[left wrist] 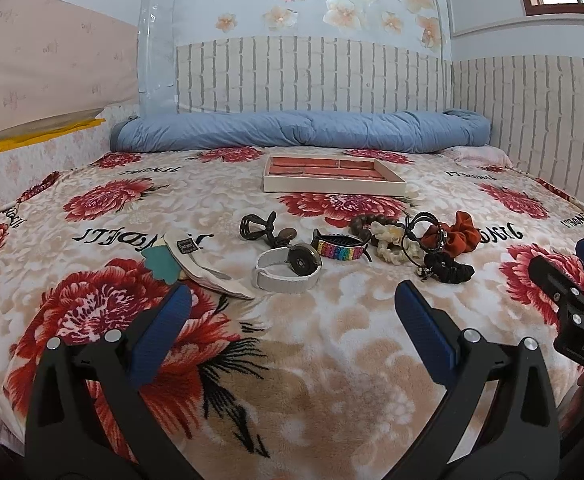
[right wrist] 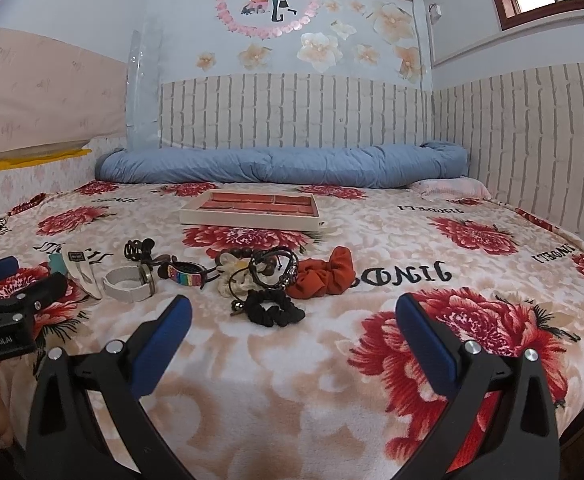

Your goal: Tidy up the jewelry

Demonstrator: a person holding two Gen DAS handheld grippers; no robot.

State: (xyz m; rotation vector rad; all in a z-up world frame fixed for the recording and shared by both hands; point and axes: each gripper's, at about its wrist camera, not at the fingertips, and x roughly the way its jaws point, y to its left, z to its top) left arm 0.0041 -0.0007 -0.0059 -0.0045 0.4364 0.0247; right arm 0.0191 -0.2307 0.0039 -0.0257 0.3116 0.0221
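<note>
Lying beyond both wide-spread grippers, jewelry fronts the tray.

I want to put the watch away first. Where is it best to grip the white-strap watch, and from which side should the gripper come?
Probably grip the white strap loop from above, one finger inside the loop and one outside. The watch lies with its band standing as an open ring and its round face tilted up, so the strap offers a thin wall.

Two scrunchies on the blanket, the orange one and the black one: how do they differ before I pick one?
The orange scrunchie is bulkier and lies farther back; the black scrunchie is thinner and lies nearer the grippers. The black one sits against the cord bracelets' near side, the orange one to their right. Both lie loose on the blanket, outside the tray.
</note>
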